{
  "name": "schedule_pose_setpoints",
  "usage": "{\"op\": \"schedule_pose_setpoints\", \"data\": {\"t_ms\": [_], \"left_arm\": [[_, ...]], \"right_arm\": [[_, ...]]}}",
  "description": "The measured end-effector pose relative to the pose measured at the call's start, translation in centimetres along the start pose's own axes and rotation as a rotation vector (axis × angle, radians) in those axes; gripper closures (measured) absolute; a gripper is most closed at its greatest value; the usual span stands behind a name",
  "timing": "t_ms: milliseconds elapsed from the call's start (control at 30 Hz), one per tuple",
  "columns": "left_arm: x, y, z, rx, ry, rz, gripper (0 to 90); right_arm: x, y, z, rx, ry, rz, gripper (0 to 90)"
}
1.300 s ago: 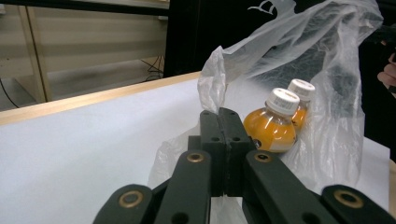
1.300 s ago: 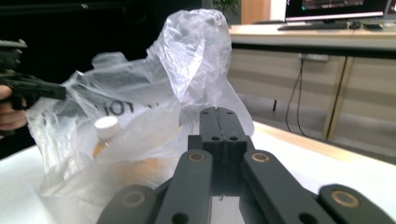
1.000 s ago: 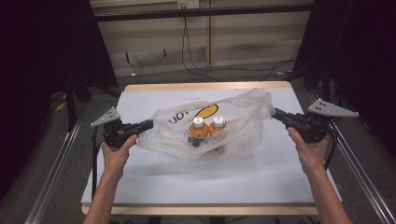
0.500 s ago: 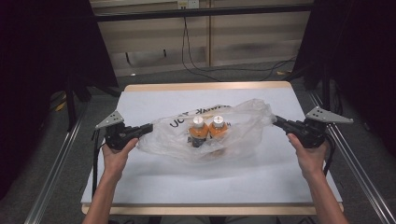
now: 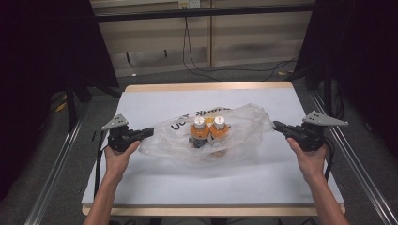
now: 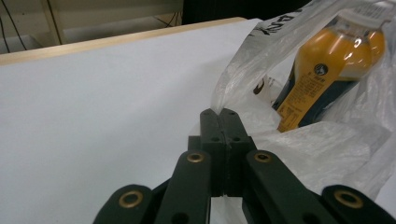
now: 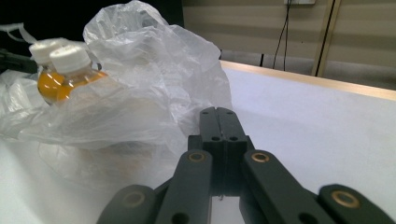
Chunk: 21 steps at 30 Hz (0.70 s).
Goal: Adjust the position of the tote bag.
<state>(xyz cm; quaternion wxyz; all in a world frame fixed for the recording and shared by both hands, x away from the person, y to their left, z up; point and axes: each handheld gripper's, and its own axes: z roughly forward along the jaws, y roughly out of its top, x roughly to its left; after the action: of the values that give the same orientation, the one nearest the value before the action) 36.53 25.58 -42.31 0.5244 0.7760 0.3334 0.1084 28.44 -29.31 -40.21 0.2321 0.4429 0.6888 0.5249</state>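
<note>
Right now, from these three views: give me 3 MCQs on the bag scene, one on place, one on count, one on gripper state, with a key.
1. Where do the bottles stand?
A. inside the clear plastic bag
B. on bare table beside the bag
C. on the floor

2. How many white-capped orange bottles are there?
A. one
B. two
C. four

3. How do the left gripper's jaws stand?
A. wide open above the bag
B. shut on a bottle cap
C. shut on the bag's edge

Key: 1 A, the film wraps around both bottles in the high view; 2 B, two white caps show side by side; 3 C, in the left gripper view the jaws meet with the bag's film pinched at their tips.
</note>
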Motion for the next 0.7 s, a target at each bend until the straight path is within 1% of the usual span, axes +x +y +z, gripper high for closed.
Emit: {"op": "schedule_pose_setpoints", "data": {"t_ms": [33, 100, 200, 267, 300, 333, 400, 433, 467, 500, 533, 567, 600, 633, 667, 700], "left_arm": [[0.1, -0.2, 0.1, 0.012, 0.005, 0.004, 90.0], [0.1, -0.4, 0.1, 0.016, 0.004, 0.0, 90.0], [0.3, -0.8, 0.2, 0.036, 0.012, 0.002, 90.0], [0.4, -0.9, 0.2, 0.036, 0.014, -0.004, 90.0], [0.7, -1.0, 0.1, 0.027, 0.003, -0.024, 90.0], [0.7, -1.0, 0.0, 0.018, 0.0, -0.031, 90.0], [0.7, -1.0, -0.1, 0.02, 0.004, -0.027, 90.0], [0.4, -0.8, -0.1, 0.018, 0.001, -0.015, 90.0], [0.2, -0.7, 0.0, 0.015, -0.001, -0.013, 90.0], [0.1, -0.6, 0.0, 0.016, -0.005, -0.007, 90.0], [-0.1, -0.5, 0.1, 0.02, -0.008, 0.003, 90.0], [-0.2, -0.5, 0.1, 0.017, -0.011, 0.0, 90.0], [-0.3, -0.4, 0.2, 0.02, -0.014, 0.01, 90.0], [-0.4, -0.4, 0.2, 0.023, -0.01, 0.02, 90.0], [-0.5, -0.4, 0.2, 0.022, -0.01, 0.019, 90.0], [-0.5, -0.3, 0.2, 0.021, -0.014, 0.017, 90.0]], "right_arm": [[0.0, -0.1, 0.0, 0.005, 0.0, -0.001, 90.0], [-0.1, -0.4, 0.1, 0.022, -0.009, -0.015, 90.0], [-0.4, -0.7, 0.1, 0.03, -0.02, -0.013, 90.0], [-0.5, -0.8, 0.1, 0.036, -0.023, -0.01, 90.0], [-0.8, -1.0, 0.0, 0.039, -0.027, -0.002, 90.0], [-0.8, -1.0, -0.1, 0.041, -0.027, 0.0, 90.0], [-0.8, -1.1, -0.1, 0.04, -0.025, 0.0, 90.0], [-0.6, -0.9, -0.2, 0.028, -0.012, -0.01, 90.0], [-0.5, -0.7, -0.4, 0.019, -0.006, -0.014, 90.0], [-0.2, -0.4, -0.6, 0.003, 0.004, -0.009, 90.0], [0.0, -0.1, -0.8, -0.008, 0.026, -0.016, 90.0], [0.3, 0.2, -1.1, -0.017, 0.048, -0.028, 90.0], [0.5, 0.3, -1.2, -0.023, 0.057, -0.035, 90.0], [0.8, 0.4, -1.4, -0.034, 0.081, -0.042, 87.5], [1.0, 0.5, -1.6, -0.042, 0.101, -0.05, 75.6], [1.1, 0.4, -1.6, -0.039, 0.1, -0.055, 68.7]]}}
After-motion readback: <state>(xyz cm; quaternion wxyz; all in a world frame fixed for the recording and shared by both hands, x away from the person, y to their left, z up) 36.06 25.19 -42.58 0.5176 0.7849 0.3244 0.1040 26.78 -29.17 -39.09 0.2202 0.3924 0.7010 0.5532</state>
